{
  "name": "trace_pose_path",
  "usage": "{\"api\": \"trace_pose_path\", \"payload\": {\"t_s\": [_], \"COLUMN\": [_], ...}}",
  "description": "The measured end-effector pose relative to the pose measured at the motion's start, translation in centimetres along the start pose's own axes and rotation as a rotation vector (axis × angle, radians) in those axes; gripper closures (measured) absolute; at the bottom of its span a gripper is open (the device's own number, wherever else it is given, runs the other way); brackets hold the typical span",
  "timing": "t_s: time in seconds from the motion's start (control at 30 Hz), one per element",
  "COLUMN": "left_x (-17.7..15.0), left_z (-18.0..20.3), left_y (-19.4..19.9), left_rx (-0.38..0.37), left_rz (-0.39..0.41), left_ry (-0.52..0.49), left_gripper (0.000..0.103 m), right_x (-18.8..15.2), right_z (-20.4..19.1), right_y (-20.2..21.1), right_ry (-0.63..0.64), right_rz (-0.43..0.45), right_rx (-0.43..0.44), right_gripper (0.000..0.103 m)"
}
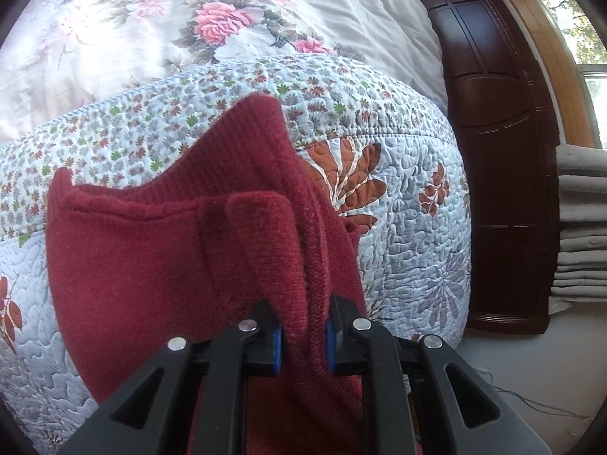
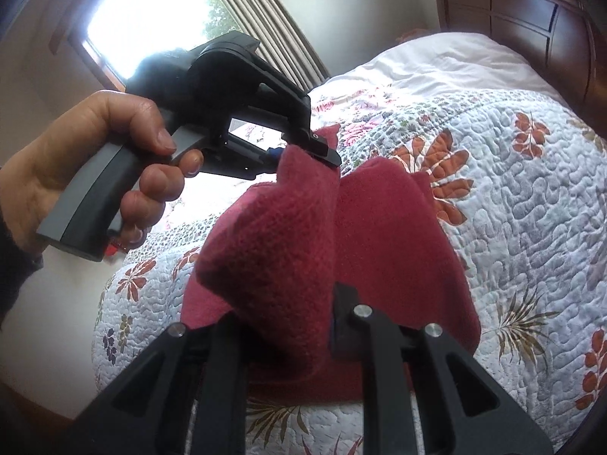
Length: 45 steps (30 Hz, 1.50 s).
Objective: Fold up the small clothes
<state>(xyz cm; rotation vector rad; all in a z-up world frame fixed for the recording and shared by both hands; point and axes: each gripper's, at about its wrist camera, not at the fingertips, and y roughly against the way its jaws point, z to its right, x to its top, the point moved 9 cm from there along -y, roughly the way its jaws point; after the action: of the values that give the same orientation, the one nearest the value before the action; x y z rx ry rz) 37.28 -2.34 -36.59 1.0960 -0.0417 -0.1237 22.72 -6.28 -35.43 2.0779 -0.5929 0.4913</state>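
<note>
Two grippers pinch one red knit garment [image 1: 159,258] above the quilt [image 1: 409,235]: the left gripper [image 1: 303,337] and the right gripper [image 2: 292,337] each clamp a bunched fold. Its ribbed edge points up toward the headboard [image 1: 500,151]. No writing shows.

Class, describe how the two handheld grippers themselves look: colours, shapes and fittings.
Both grippers, the left gripper and right gripper, are black plastic with triangular cut-outs and round silver pins. The left one shows blue pads and a grey-and-black pistol handle.

Both tongs, left [image 1: 303,335] and right [image 2: 292,335], clamped.
</note>
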Motion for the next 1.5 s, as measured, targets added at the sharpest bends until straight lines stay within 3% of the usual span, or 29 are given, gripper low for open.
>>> {"api": "trace_pose_path", "payload": {"t_s": [0.53, 0.67, 0.77, 0.8, 0.87, 0.9, 0.97, 1.07, 1.17, 1.23, 1.37, 1.4, 1.43, 1.47, 1.5], "left_x": [0.3, 0.8, 1.1, 1.1, 0.0, 0.0, -2.3, -7.4, -12.4, -15.7, -19.9, -20.4, -20.6, -20.6, -20.7], "left_z": [2.0, 3.2, 4.7, 4.7, 6.0, 6.0, 6.1, 4.4, 1.0, -0.6, -1.6, -1.6, -1.6, -1.5, -1.3], "left_y": [-1.9, -0.3, 3.1, 3.1, 7.4, 7.4, 9.7, 11.7, 12.3, 11.5, 9.3, 8.8, 8.5, 8.3, 8.1], "left_rx": [0.146, 0.12, 0.046, 0.046, -0.023, -0.023, -0.013, 0.053, 0.152, 0.176, 0.175, 0.154, 0.14, 0.134, 0.139], "left_rz": [0.0, 0.079, 0.185, 0.185, 0.28, 0.28, 0.327, 0.371, 0.401, 0.395, 0.387, 0.386, 0.389, 0.395, 0.396], "left_ry": [-0.016, 0.005, -0.01, -0.01, -0.105, -0.105, -0.201, -0.319, -0.352, -0.355, -0.375, -0.359, -0.347, -0.344, -0.352], "left_gripper": [0.082, 0.058, 0.044, 0.04, 0.032, 0.027, 0.021, 0.018, 0.018, 0.018, 0.018, 0.019, 0.019, 0.02, 0.021], "right_x": [-1.5, -2.5, -3.9, -4.3, -4.3, -4.0, -3.4, -1.9, 0.5, 1.8, 1.3, 0.8, 0.0, -0.7, -0.8], "right_z": [3.2, 4.3, 6.0, 6.4, 7.0, 7.4, 8.4, 10.0, 9.8, 8.7, 5.8, 5.7, 5.8, 5.6, 5.7], "right_y": [0.3, 0.1, -0.7, -0.9, -0.6, -0.3, 0.2, 1.2, 3.7, 4.4, 1.9, 0.7, -0.4, -0.4, 0.0], "right_ry": [-0.139, -0.206, -0.319, -0.36, -0.422, -0.436, -0.457, -0.384, -0.242, -0.16, -0.002, 0.028, 0.054, 0.059, 0.064], "right_rz": [-0.013, -0.032, -0.067, -0.085, -0.101, -0.106, -0.137, -0.17, -0.15, -0.167, -0.315, -0.352, -0.407, -0.455, -0.465], "right_rx": [0.144, 0.198, 0.27, 0.323, 0.426, 0.462, 0.52, 0.472, 0.452, 0.468, 0.478, 0.456, 0.426, 0.432, 0.433], "right_gripper": [0.088, 0.088, 0.086, 0.083, 0.07, 0.058, 0.052, 0.051, 0.051, 0.051, 0.04, 0.046, 0.082, 0.095, 0.095]}}
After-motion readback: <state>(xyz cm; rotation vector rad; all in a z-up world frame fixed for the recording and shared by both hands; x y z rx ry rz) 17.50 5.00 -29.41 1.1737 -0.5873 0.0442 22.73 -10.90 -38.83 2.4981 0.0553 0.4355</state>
